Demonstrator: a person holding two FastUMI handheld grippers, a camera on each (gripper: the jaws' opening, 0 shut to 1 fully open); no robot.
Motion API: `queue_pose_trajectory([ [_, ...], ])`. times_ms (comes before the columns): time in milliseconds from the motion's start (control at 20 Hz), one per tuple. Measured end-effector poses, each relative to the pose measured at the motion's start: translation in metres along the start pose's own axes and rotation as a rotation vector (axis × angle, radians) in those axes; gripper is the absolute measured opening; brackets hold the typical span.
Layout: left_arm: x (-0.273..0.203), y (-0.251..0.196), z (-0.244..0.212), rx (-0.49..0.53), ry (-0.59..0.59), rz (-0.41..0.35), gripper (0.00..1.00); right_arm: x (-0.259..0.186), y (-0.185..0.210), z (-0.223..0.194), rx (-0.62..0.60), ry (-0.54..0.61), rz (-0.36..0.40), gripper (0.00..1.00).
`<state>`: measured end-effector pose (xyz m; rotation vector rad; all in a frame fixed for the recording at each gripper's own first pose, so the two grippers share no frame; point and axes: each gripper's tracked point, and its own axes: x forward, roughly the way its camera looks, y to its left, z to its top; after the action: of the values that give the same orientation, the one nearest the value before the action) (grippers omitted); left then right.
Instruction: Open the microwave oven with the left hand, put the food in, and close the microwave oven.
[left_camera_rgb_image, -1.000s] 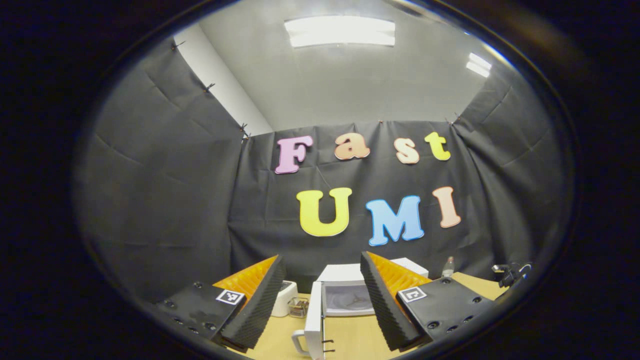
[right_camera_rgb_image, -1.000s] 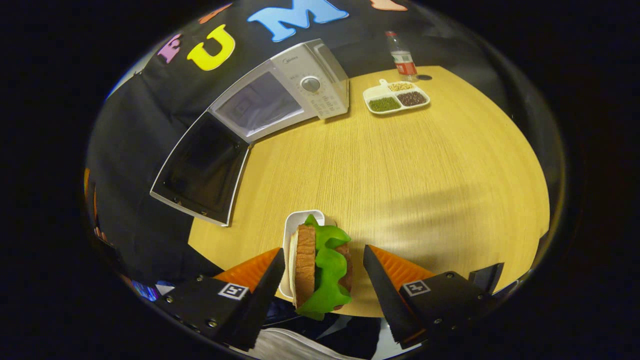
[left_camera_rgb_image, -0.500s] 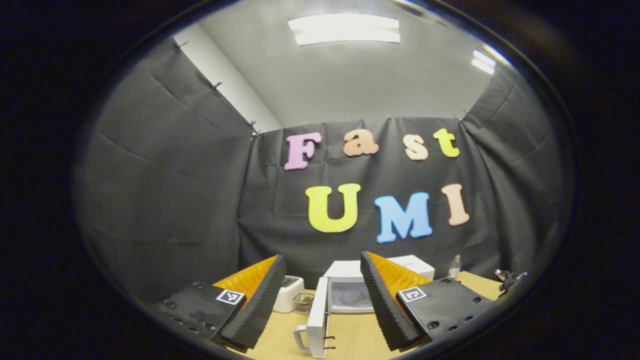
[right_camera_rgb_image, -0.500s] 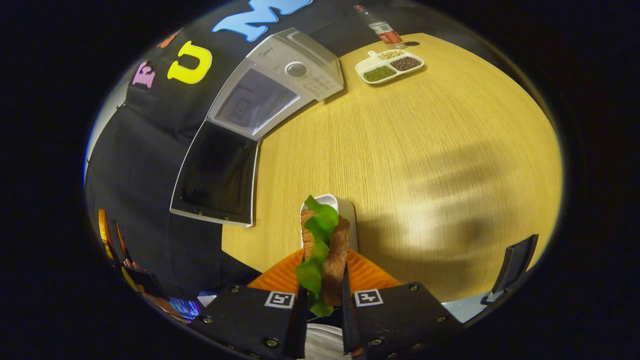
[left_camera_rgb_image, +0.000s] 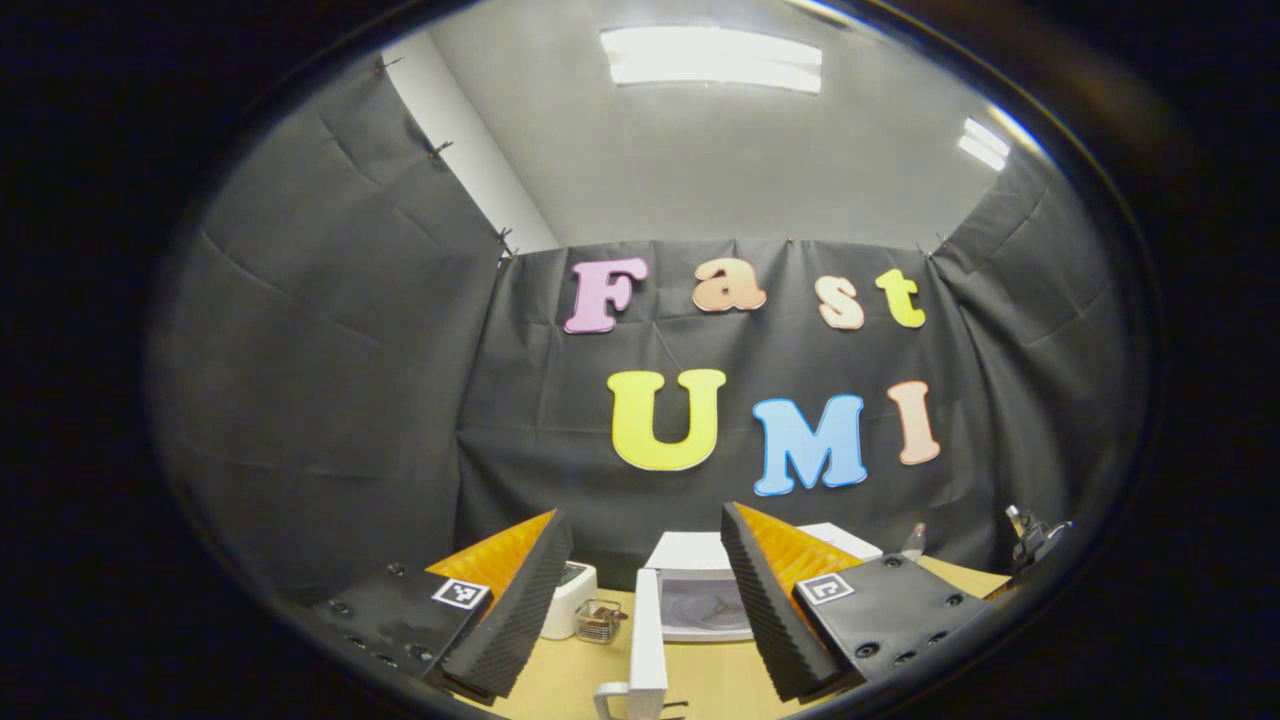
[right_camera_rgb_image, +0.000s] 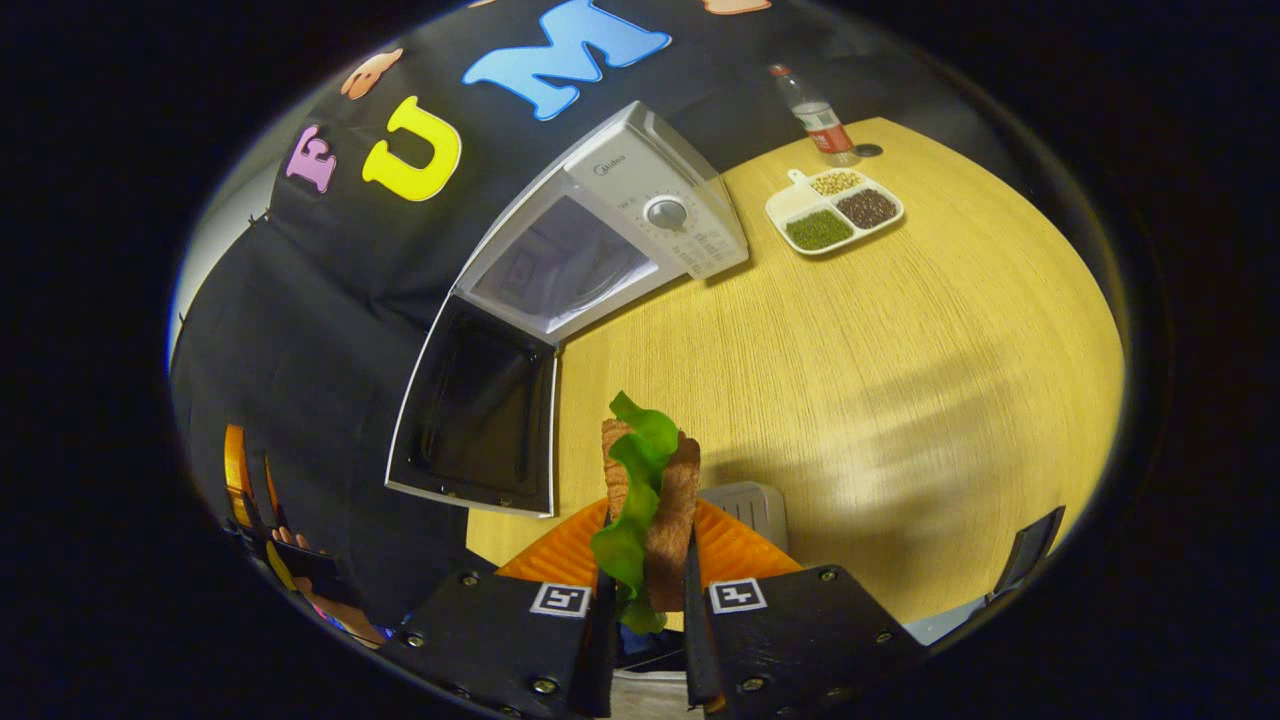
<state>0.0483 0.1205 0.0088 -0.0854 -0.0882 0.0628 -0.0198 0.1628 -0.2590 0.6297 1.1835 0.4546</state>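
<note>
Swinging wide on the left, the microwave door (right_camera_rgb_image: 478, 410) stands fully open, the white microwave (right_camera_rgb_image: 610, 225) angled beside it on the wooden table (right_camera_rgb_image: 900, 330). The left gripper (left_camera_rgb_image: 640, 600) hangs empty with its fingers spread, facing the cavity. Centre stage, the right gripper (right_camera_rgb_image: 645, 610) is clamped on the sandwich (right_camera_rgb_image: 645, 500), lettuce spilling out, above a small white tray (right_camera_rgb_image: 745, 505). The risk, as I judge it: the soft filling slips from the pinch, or the sandwich clips the door edge on the way in. Far right, a divided dish (right_camera_rgb_image: 835, 208) and a bottle (right_camera_rgb_image: 818, 115). There's a logo above the dial, too small to read.
</note>
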Motion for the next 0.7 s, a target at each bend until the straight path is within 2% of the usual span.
queue_pose_trajectory([
  [400, 0.045, 0.059, -0.017, 0.001, 0.015, -0.008, 0.97, 0.067, 0.056, 0.028, 0.001, -0.109, -0.012, 0.29],
  [600, 0.055, 0.084, -0.029, 0.007, 0.037, -0.008, 0.98, 0.1, 0.079, 0.05, 0.016, -0.205, -0.024, 0.29],
  [700, 0.06, 0.101, -0.035, 0.012, 0.047, 0.016, 0.97, 0.119, 0.091, 0.064, 0.033, -0.255, -0.026, 0.29],
])
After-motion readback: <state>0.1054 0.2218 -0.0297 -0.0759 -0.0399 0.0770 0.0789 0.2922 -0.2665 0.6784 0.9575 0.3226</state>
